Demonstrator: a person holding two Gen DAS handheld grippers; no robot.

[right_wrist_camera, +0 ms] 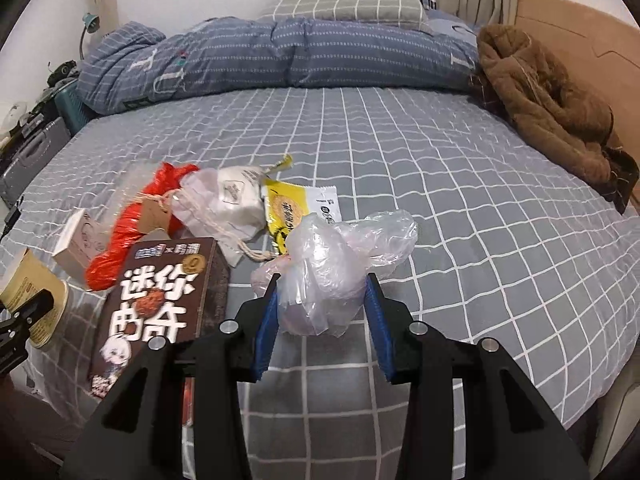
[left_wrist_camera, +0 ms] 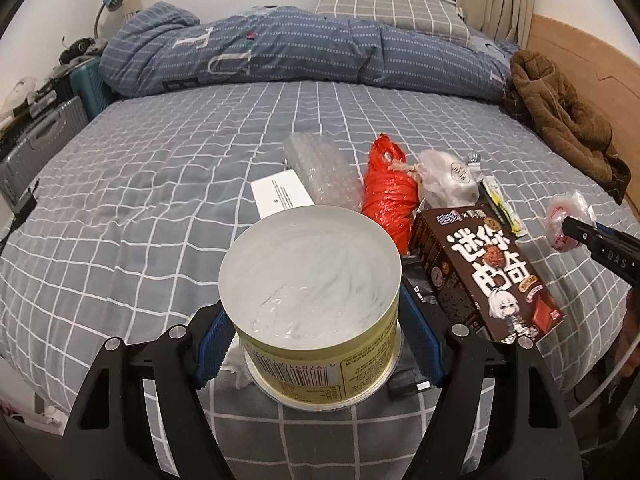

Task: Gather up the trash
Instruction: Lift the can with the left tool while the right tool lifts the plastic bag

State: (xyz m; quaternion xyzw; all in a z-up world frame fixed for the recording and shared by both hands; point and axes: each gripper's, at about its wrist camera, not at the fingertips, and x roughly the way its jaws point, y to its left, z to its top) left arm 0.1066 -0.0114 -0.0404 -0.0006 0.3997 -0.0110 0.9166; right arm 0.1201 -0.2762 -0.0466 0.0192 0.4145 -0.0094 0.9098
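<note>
The left gripper (left_wrist_camera: 316, 332) has its blue pads (left_wrist_camera: 214, 344) spread wide and pressed on the sides of a yellow-labelled can (left_wrist_camera: 310, 304), carried open end up, presumably so it can take in smaller scraps. The right gripper (right_wrist_camera: 322, 312) pinches a crumpled clear plastic bag (right_wrist_camera: 336, 264) between its pads, the loose plastic bulging up and ahead of the fingers; a soft bundle like that likely needs this tight squeeze to stay put. The rest of the trash lies ahead and between the two tools on the checked bed sheet (left_wrist_camera: 160, 184): a brown snack box (left_wrist_camera: 484, 276), a red bag (left_wrist_camera: 386, 196), bubble wrap (left_wrist_camera: 320, 168), a yellow wrapper (right_wrist_camera: 290, 208). Beyond the pile the sheet is bare up to the folded quilt (left_wrist_camera: 280, 48), so there is free room forward; the bed's near edge runs just under both grippers.
</note>
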